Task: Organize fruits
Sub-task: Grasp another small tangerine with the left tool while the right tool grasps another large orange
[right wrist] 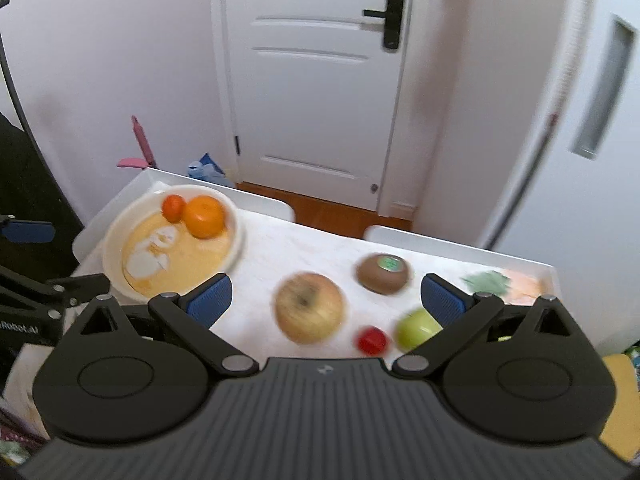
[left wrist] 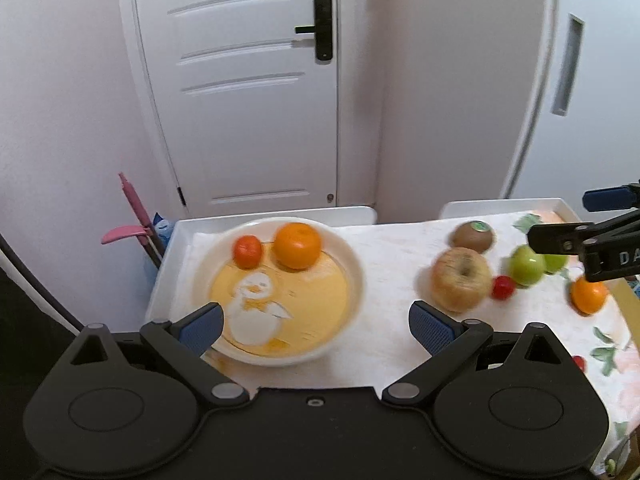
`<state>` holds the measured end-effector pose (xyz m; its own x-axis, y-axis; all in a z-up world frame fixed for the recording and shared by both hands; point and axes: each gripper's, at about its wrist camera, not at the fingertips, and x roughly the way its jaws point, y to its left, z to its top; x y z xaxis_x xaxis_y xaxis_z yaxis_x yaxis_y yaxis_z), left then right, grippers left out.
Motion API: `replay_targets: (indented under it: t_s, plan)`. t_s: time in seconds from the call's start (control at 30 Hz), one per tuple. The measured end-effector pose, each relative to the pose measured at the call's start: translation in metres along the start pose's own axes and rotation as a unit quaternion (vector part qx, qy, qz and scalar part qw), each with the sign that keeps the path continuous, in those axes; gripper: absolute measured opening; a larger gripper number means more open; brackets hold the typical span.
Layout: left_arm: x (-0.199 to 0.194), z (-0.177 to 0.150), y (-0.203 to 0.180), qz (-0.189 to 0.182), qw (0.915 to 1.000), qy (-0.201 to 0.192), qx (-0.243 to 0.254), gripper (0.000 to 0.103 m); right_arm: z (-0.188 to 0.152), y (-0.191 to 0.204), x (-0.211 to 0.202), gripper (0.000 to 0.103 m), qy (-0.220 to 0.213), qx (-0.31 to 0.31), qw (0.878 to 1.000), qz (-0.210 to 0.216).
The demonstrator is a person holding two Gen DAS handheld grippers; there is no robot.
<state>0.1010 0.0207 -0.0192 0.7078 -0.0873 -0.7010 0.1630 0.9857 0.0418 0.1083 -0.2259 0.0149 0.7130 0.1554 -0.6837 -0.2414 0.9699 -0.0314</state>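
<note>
Both grippers hang above the tabletop (left wrist: 384,248), jaws spread wide and nothing between them. The left gripper (left wrist: 316,326) sits over the near rim of the bowl (left wrist: 356,268), its left pad just overlapping that rim in the left wrist view. Inside the bowl, against the far wall, a big orange (left wrist: 297,245) and a smaller tangerine (left wrist: 247,251) lie just beside each other, and a cartoon chick print shows on the yellow bottom.

Over to the right, the loose fruit is clustered on the cloth. The apple (right wrist: 310,307) lies nearest the bowl, stem dimple up. Behind it, the kiwi (right wrist: 383,273) with a green sticker. A small red fruit (right wrist: 372,340) sits just beside the apple, and a green apple (right wrist: 416,328) next to that, partly tucked behind the right pad. The right gripper (right wrist: 326,298) hovers released over this group, the apple showing between its pads.

From the left wrist view, a second green fruit (left wrist: 558,262) peeks behind the right gripper's finger, and another orange (left wrist: 588,295) lies at the cloth's right edge. Both views are motion-blurred.
</note>
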Motion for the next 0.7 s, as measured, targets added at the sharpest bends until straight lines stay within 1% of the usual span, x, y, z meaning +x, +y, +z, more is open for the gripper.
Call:
replay_targets:
  t_s: [0.2, 0.4, 0.53, 0.7]
  plan:
    - [-0.017, -0.017, -0.05, -0.009, 0.9999, 0.0, -0.009, 0.101, -0.031, -0.053, -0.025, 0.103, 0.008, 0.023, 1.0, -0.002]
    - [-0.014, -0.037, -0.101, -0.019, 0.9998, 0.008, -0.002, 0.101, -0.059, -0.092, -0.041, 0.103, 0.011, 0.019, 1.0, -0.019]
    - [-0.007, -0.051, -0.132, -0.015, 0.9998, 0.009, 0.005, 0.101, -0.079, -0.113, -0.04, 0.103, 0.018, 0.015, 0.999, -0.021]
    - [0.009, -0.065, -0.158, -0.013, 0.9997, 0.009, 0.019, 0.1, -0.103, -0.135, -0.027, 0.103, 0.024, 0.015, 1.0, -0.011]
